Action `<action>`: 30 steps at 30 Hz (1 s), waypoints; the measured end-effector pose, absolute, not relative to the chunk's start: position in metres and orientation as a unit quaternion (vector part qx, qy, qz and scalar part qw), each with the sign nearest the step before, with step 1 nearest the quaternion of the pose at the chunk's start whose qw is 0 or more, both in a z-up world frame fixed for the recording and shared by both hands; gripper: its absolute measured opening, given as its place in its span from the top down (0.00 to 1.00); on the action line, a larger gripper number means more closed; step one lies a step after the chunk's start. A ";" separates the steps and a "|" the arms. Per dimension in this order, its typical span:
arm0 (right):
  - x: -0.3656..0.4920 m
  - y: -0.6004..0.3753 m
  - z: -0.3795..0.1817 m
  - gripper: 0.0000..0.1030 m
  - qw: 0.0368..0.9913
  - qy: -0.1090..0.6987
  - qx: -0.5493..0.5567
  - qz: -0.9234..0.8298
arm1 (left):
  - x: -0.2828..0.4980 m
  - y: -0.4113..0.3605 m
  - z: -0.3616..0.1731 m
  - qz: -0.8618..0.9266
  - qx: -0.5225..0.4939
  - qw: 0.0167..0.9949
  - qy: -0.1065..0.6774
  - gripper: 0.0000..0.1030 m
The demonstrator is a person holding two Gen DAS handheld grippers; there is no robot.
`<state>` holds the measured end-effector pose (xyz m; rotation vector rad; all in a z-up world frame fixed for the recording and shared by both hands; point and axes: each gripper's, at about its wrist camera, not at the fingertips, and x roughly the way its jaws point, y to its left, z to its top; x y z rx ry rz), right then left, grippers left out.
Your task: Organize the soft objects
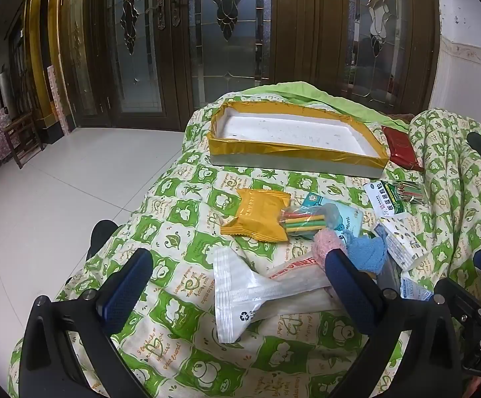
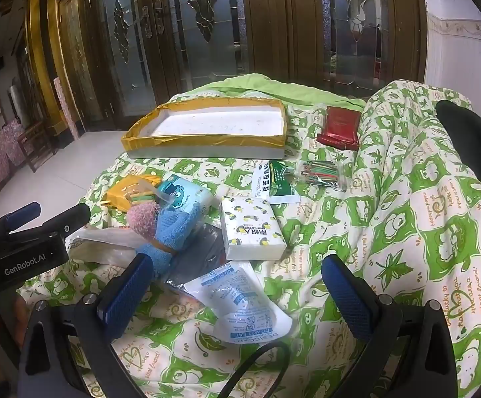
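A shallow white tray with a gold taped rim [image 1: 293, 148] [image 2: 207, 141] sits empty at the far side of the quilt. Soft items lie in a heap before it: a yellow snack pack [image 1: 257, 214] [image 2: 120, 195], a pink and blue fuzzy sock bundle [image 1: 360, 248] [image 2: 170, 229], a clear plastic packet [image 1: 250, 295], a patterned tissue pack [image 2: 253, 229] [image 1: 399, 242], a desiccant pouch [image 2: 240, 301]. My left gripper [image 1: 240, 285] is open over the clear packet. My right gripper [image 2: 237, 285] is open over the desiccant pouch.
A green and white quilt [image 1: 160, 229] [image 2: 406, 232] covers the surface and bunches up high at the right. A red packet [image 1: 401, 147] [image 2: 340, 126], a medicine sachet [image 2: 270, 179] and coloured sticks [image 2: 320, 170] lie nearby. White tiled floor [image 1: 74, 179] drops off at the left.
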<state>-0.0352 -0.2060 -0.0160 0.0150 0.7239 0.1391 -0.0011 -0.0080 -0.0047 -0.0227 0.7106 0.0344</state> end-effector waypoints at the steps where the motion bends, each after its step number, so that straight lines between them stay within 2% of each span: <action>1: -0.035 -0.206 -0.016 0.01 0.933 0.354 0.008 0.068 | -0.001 -0.008 -0.005 0.017 -0.011 0.937 0.348 0.00; 30: -0.034 -0.208 -0.014 0.01 0.925 0.372 0.022 0.077 | 0.001 -0.011 -0.006 0.013 -0.002 0.938 0.346 0.00</action>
